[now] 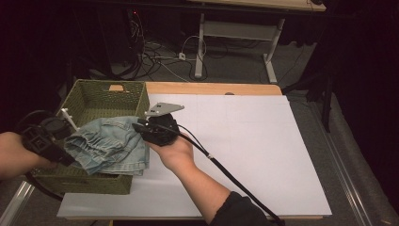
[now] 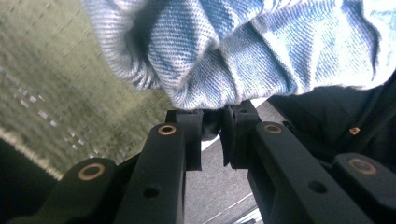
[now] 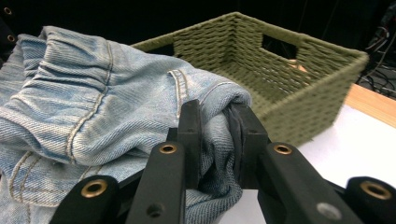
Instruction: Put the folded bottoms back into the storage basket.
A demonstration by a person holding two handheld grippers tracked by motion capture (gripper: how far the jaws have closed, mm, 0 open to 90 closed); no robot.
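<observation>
Denim garment [image 1: 109, 145], light blue and bunched with a gathered waistband, hangs between the two grippers over the near part of the green woven basket [image 1: 101, 96], spilling past its right wall toward the white board [image 1: 254, 141] that covers the wooden table [image 1: 211, 88]. The left gripper [image 1: 63, 153] is at the basket's left side, its jaws clamped on a fold of the cloth; in the left gripper view the left gripper [image 2: 212, 126] pinches a dark edge just under the blue weave. The right gripper [image 1: 141, 126], held from below by the person's right hand [image 1: 176, 150], has its jaws closed on a wad of denim at the garment's right edge, seen plainly in the right gripper view at the right gripper [image 3: 215, 140], with the basket behind
</observation>
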